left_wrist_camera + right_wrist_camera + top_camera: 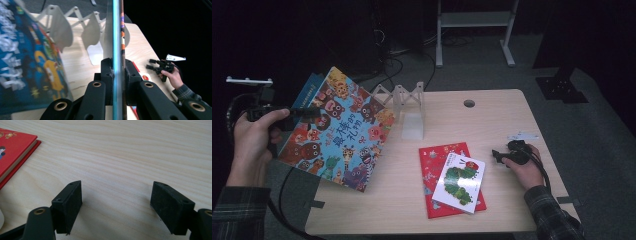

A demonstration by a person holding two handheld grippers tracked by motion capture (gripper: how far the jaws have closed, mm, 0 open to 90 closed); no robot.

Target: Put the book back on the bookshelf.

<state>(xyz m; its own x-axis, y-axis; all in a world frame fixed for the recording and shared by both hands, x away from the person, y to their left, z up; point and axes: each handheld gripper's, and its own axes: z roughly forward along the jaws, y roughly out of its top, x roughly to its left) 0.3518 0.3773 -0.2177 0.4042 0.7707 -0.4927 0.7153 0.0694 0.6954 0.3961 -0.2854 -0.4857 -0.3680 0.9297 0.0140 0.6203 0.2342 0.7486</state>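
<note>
The left gripper point(117, 75) clamps its jaws on two thin book edges point(117, 37), above the counter point(82, 72) and white rack point(75, 27).

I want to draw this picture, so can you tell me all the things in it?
Big animal book: one, many colours with a blue spine, lifted over the table's left edge, clamped in the left gripper.
Red book: one, red, flat on the table.
Caterpillar book: one, white with a green caterpillar, lying on the red book.
Book rack: one, white, folding, at the table's back.
Table: one, light wood.
Left gripper: black, shut on the big book's edge.
Right gripper: black, open, resting on the table.
</note>
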